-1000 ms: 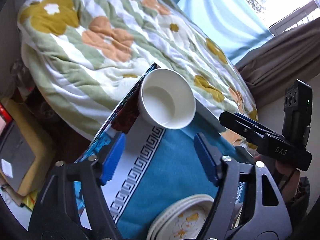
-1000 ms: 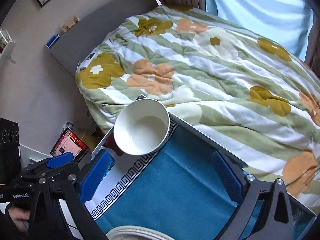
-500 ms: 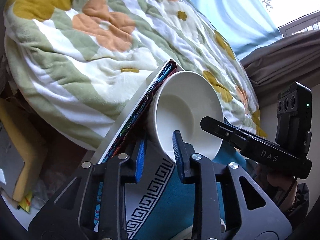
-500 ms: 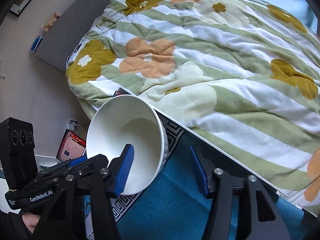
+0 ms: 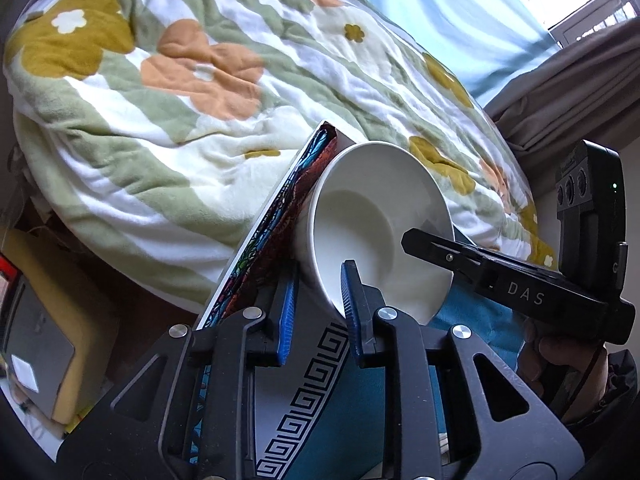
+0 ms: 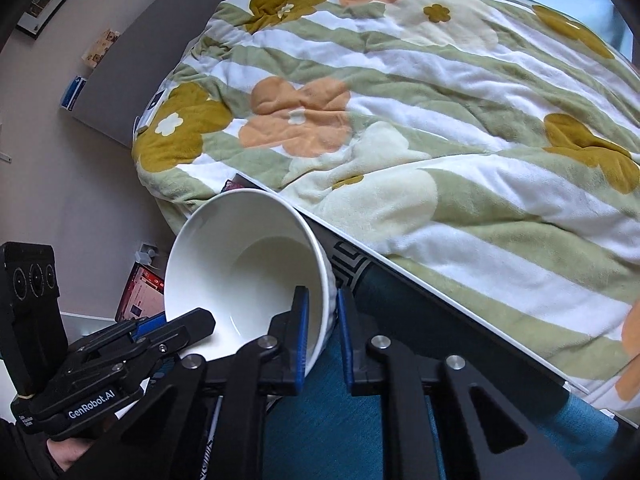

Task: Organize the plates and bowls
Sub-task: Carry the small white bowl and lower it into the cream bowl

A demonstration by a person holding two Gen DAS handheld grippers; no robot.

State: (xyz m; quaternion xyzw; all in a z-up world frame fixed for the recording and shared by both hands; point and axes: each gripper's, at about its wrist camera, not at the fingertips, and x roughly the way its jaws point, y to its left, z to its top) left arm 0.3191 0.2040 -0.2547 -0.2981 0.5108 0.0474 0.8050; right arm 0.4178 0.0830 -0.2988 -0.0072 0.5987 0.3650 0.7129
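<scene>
Beside the floral quilt (image 6: 400, 128), I see both grippers clamped on the white bowl (image 6: 248, 268): left gripper (image 5: 318, 304) at seven o'clock, right gripper (image 6: 322, 328) at four, just closed.

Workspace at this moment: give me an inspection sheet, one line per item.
Surface: table under a teal cloth with white key-pattern border.
Job's things: one white bowl at the table's far corner; plates not in view.
Clutter: nothing seen on the table.
Grippers: left gripper and right gripper each clamp the bowl's rim, one pad inside, one outside.
Cables: nothing seen.
Surroundings: floral blanket on the bed beyond; curtains; boxes on the floor.
</scene>
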